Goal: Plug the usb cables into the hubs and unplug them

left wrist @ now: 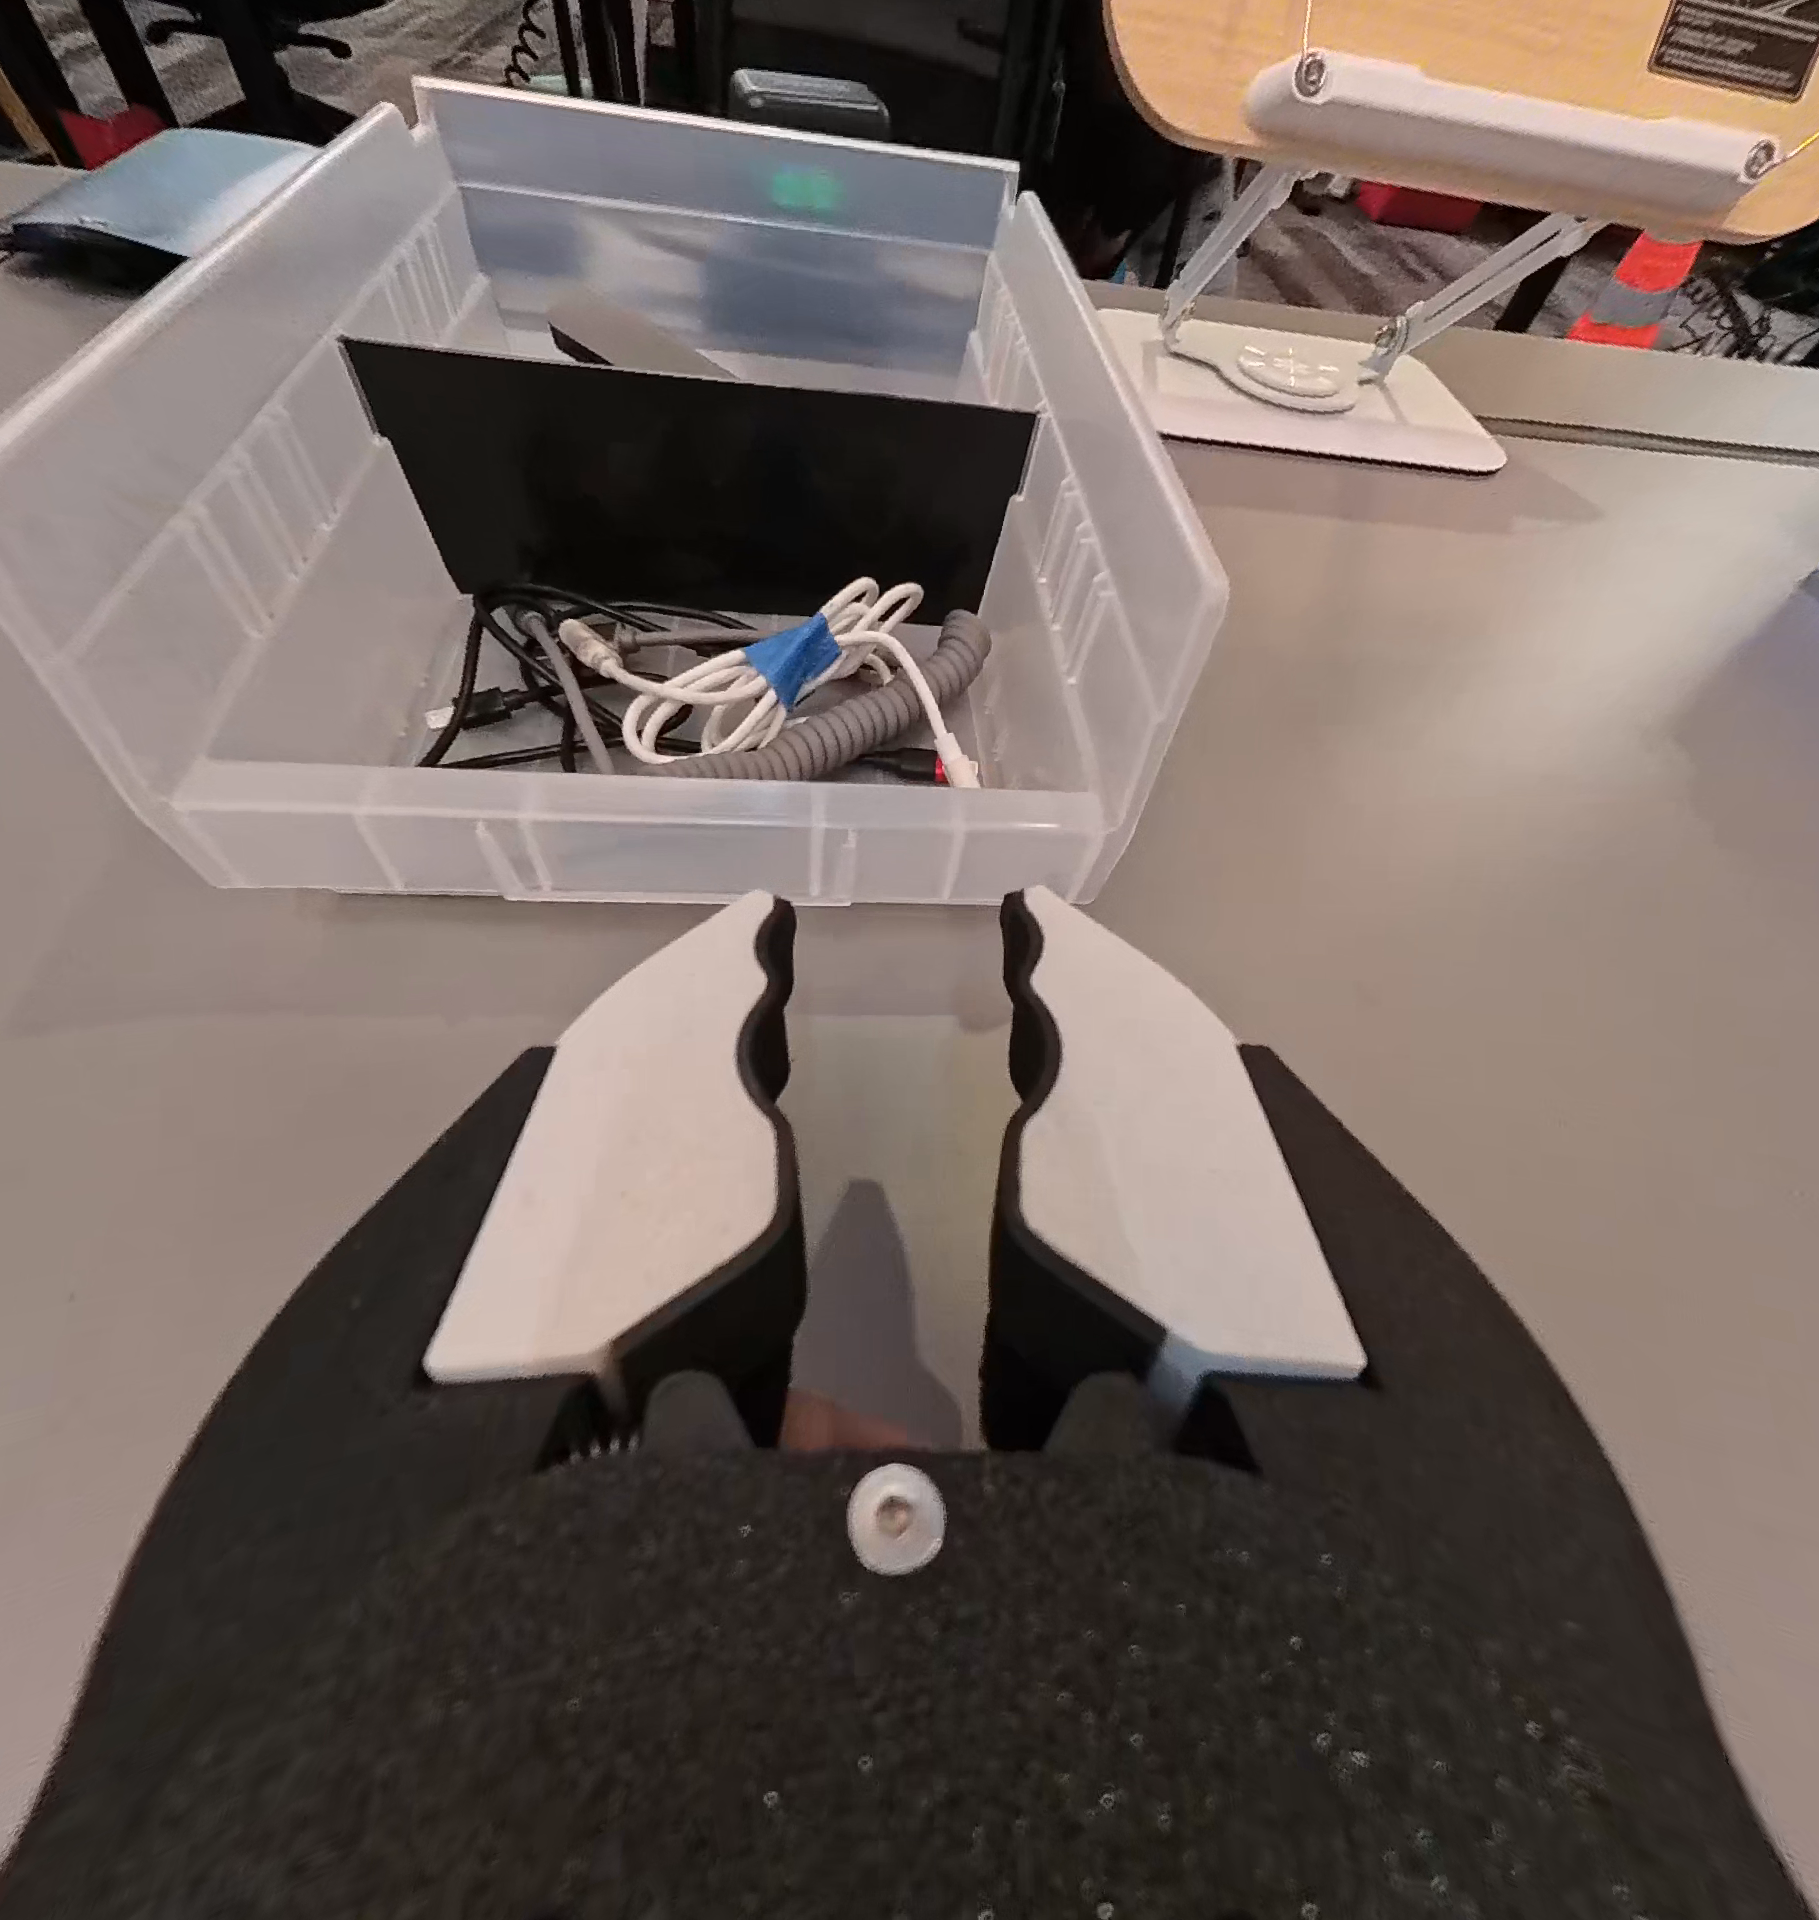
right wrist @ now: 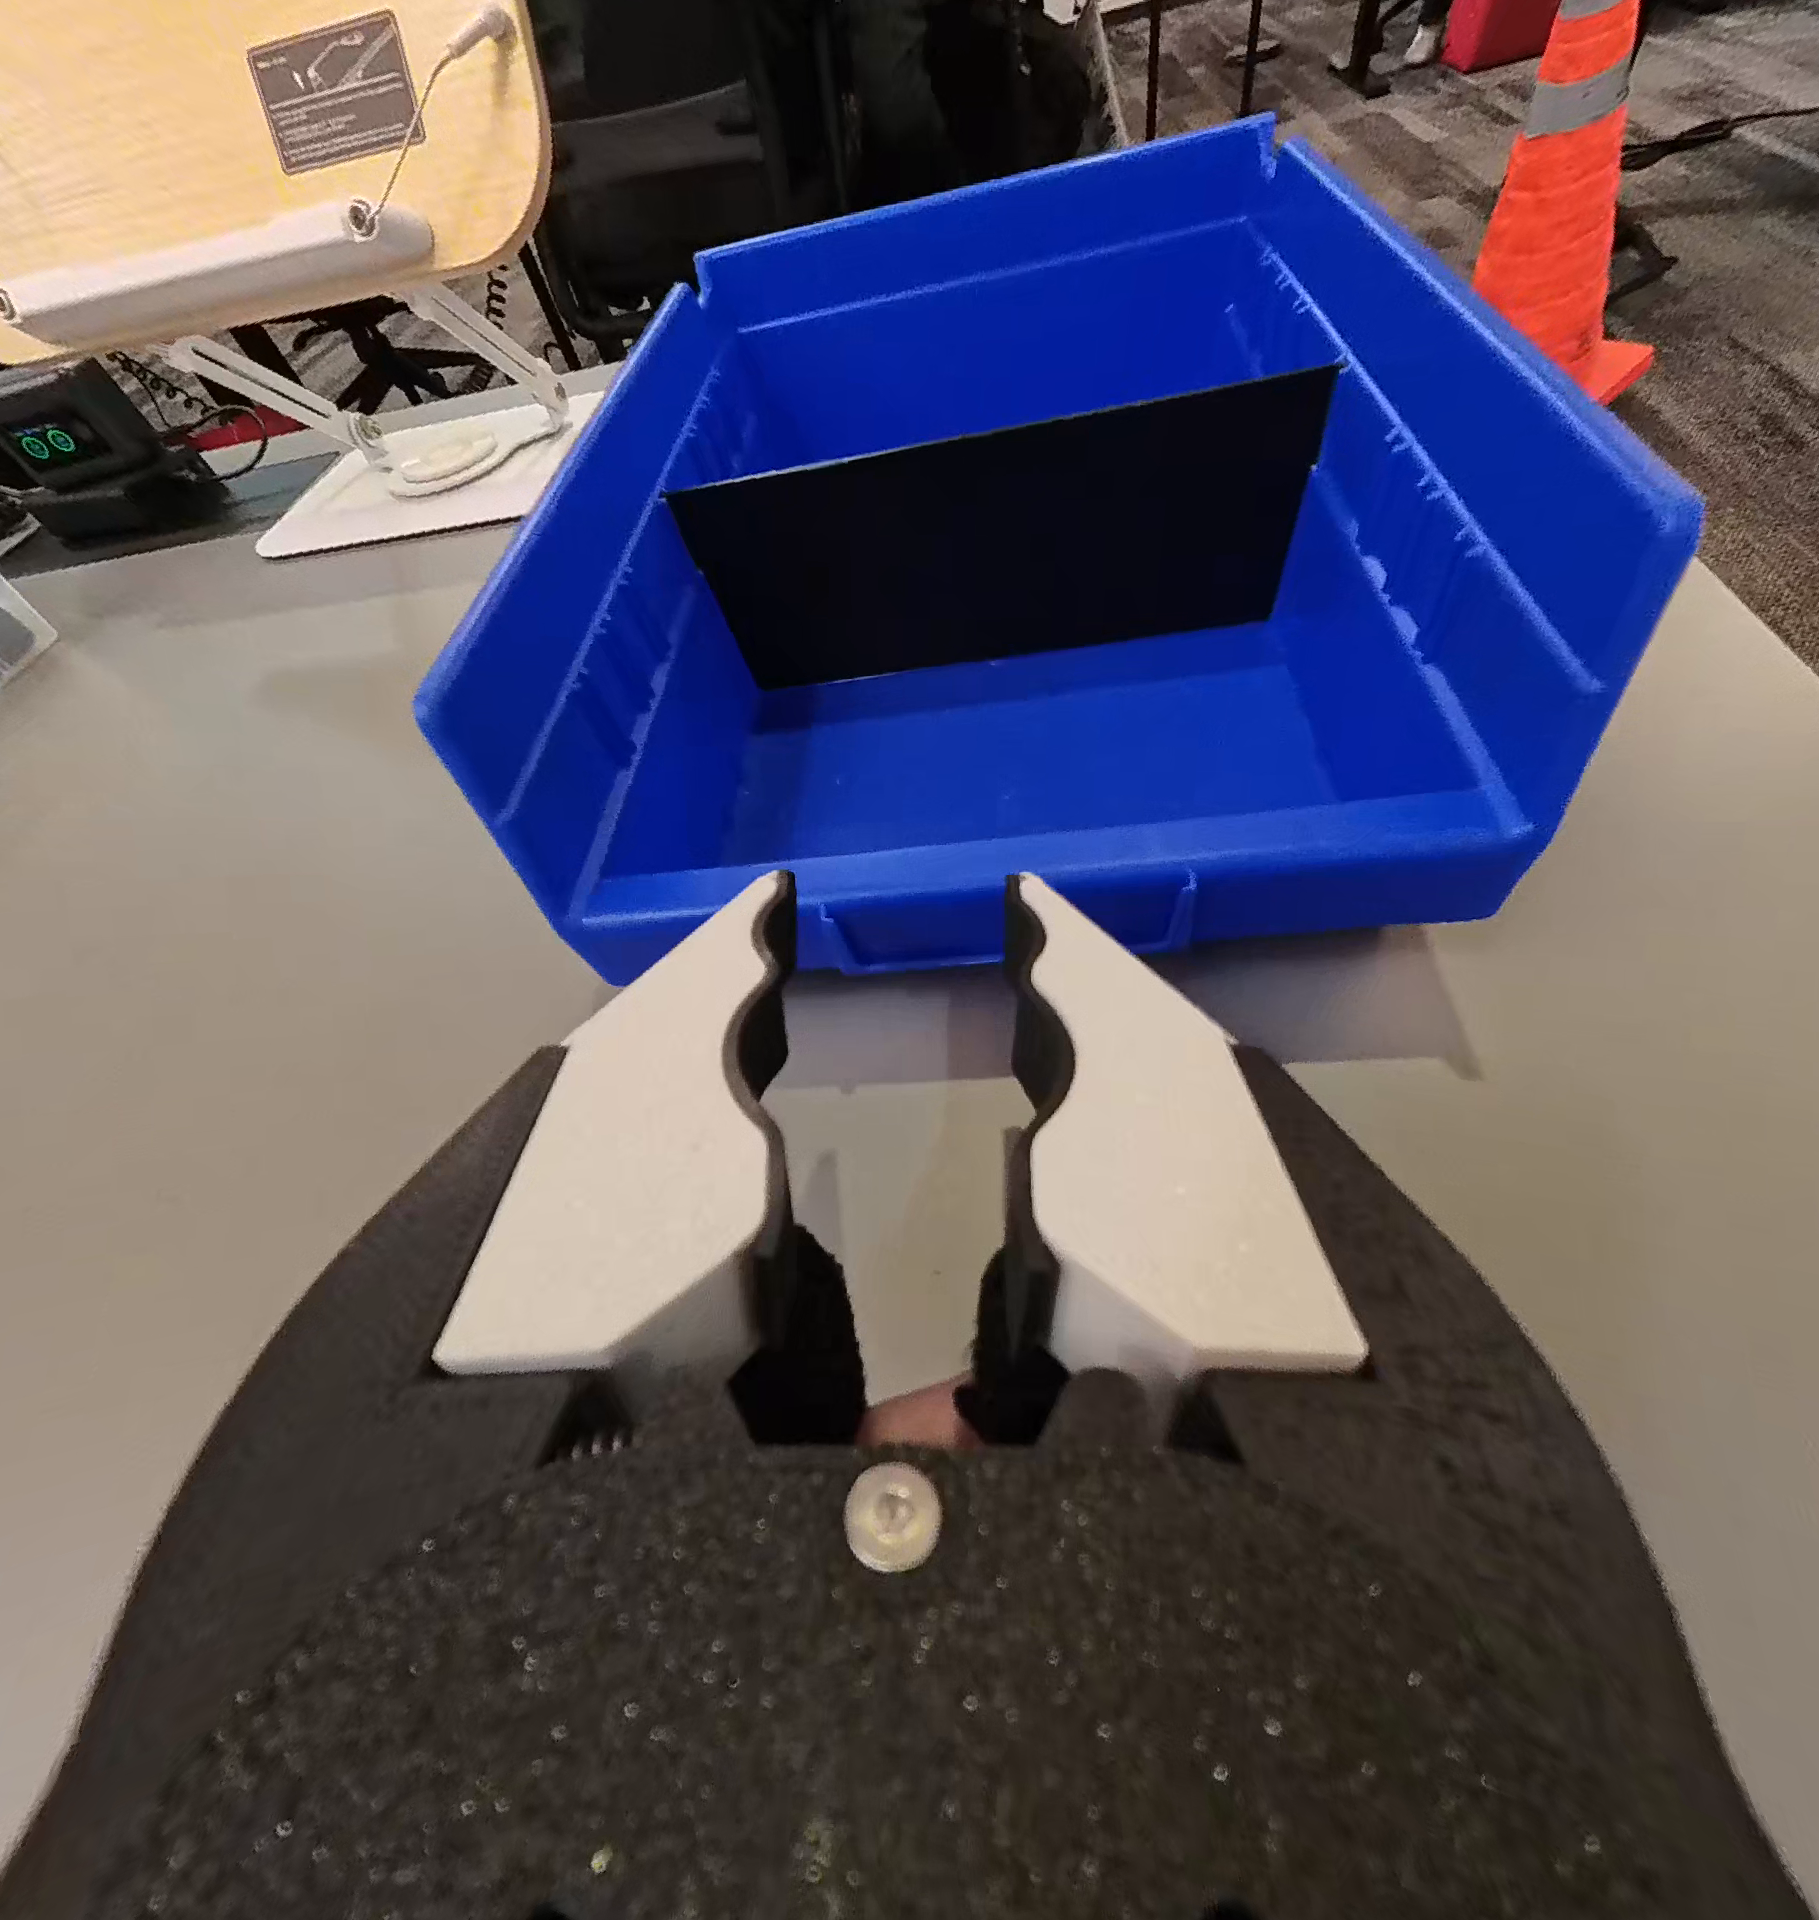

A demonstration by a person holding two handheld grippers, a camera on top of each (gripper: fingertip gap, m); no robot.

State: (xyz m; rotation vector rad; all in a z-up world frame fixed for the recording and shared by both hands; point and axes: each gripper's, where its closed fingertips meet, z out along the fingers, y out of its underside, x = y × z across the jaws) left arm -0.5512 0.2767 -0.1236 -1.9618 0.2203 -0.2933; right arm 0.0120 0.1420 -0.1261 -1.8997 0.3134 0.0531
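Left wrist view: left gripper hovers over the grey bench, jaws parted with a moderate gap, holding nothing, just short of a clear bin. A black divider splits the bin; the near compartment holds tangled usb cables: white cable bound with blue tape, grey coiled cable, black ones. A dark flat object behind the divider, kind unclear.

Right wrist view: right gripper, jaws parted likewise, empty, just before a blue bin with its own dark divider. An orange cone stands on the floor behind.
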